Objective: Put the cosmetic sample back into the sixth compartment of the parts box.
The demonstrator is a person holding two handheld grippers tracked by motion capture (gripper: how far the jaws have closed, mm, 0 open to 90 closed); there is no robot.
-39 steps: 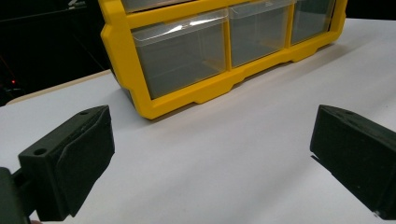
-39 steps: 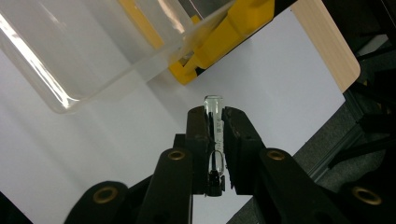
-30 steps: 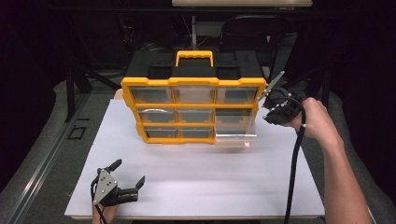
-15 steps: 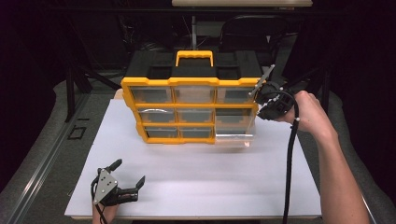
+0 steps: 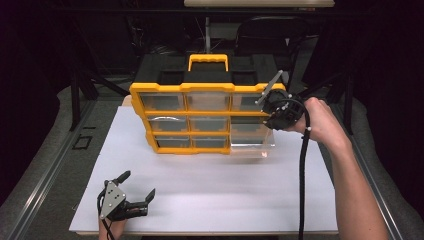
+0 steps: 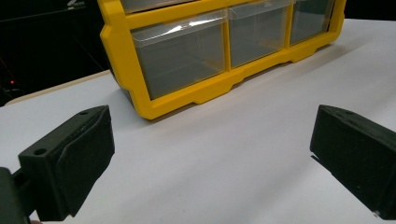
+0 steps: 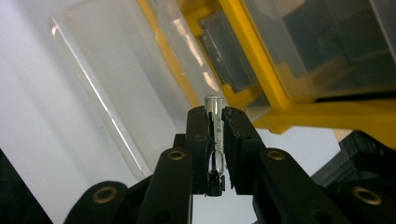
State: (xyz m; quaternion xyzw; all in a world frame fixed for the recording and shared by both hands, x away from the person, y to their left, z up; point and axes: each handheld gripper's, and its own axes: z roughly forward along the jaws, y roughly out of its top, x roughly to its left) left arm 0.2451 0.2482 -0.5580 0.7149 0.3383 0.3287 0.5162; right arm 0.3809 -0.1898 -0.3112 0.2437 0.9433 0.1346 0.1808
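From the high view, a yellow and black drawer cabinet [image 5: 200,107] with a yellow handle [image 5: 208,61] on top stands toward the far side of a white table [image 5: 210,200]. Its front holds three rows of clear drawers, and the bottom right drawer [image 5: 251,146] is pulled out toward the person, its clear front wall near the table surface. A person's right hand [image 5: 320,122] holds the right gripper [image 5: 280,112] up against the cabinet's right edge, level with the middle row and above the pulled-out drawer, with a black cable [image 5: 301,185] hanging from it down toward the near edge. The left gripper [image 5: 135,192] rests low at the near left corner of the table, well apart from the cabinet, its jaws spread. In the left gripper view, its two black jaws stand wide apart with nothing between them, over bare white table [image 6: 224,154], and the cabinet's bottom left corner [image 6: 154,105] with its clear drawers lies ahead. In the right gripper view, the right gripper [image 7: 216,119] is clenched on a small clear glass vial [image 7: 214,109] held upright between the jaw tips, its rounded end poking out above them; just beyond it lie the open clear drawer [image 7: 112,98] and the cabinet's yellow frame [image 7: 252,51]
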